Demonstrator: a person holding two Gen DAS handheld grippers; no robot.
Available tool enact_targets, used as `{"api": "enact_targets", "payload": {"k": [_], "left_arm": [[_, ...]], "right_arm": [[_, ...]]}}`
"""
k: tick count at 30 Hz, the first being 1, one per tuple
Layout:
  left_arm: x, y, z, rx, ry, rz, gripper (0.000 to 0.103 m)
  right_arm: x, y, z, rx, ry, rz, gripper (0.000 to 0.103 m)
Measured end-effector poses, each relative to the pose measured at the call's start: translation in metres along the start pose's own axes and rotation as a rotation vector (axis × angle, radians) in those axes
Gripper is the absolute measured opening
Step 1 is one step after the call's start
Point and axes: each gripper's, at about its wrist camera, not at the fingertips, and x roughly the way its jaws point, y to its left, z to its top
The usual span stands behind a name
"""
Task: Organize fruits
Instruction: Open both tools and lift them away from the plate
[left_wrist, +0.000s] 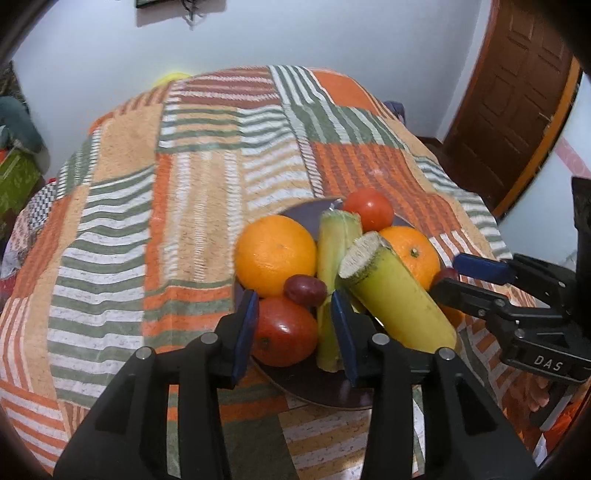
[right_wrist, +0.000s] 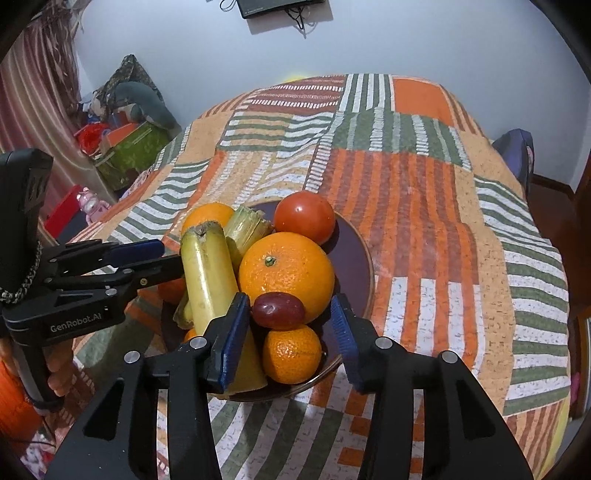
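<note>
Left gripper (left_wrist: 293, 328) hanging wide open over near rim of dark plate (left_wrist: 314, 387), jaws straddling a tomato (left_wrist: 284, 334) and a pale green stalk piece (left_wrist: 328, 339), gripping nothing; contact with either unclear. Right gripper (right_wrist: 290, 332) also gaping, empty, bracketing a red grape (right_wrist: 277, 310) and small mandarin (right_wrist: 291, 350), large orange (right_wrist: 286, 275) just behind. All fruit lying heaped on the plate atop the striped tablecloth (right_wrist: 424, 229). Reading this as the first pick being lined up. Next move likely calling for closing on one piece gently, the pile looking ready to roll.
</note>
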Motion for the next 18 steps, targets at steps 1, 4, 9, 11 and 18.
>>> {"api": "enact_targets", "payload": {"k": [1, 4, 9, 11, 18], "left_arm": [[-0.004, 0.001, 0.0, -0.008, -0.015, 0.007, 0.041], [-0.023, 0.003, -0.001, -0.035, -0.06, 0.017, 0.041], [-0.067, 0.0, 0.0, -0.052, -0.148, 0.015, 0.041], [-0.093, -0.003, 0.0, -0.053, -0.196, 0.008, 0.041], [-0.198, -0.027, -0.008, -0.019, -0.382, -0.026, 0.041]], "right_arm": [[-0.003, 0.001, 0.0, -0.001, -0.006, 0.0, 0.042], [-0.019, 0.003, 0.003, 0.001, -0.041, -0.004, 0.042], [-0.058, 0.011, 0.009, -0.001, -0.123, -0.015, 0.042], [-0.082, 0.017, 0.012, -0.01, -0.174, -0.032, 0.042], [-0.168, 0.05, 0.01, -0.036, -0.345, -0.028, 0.042]]}}
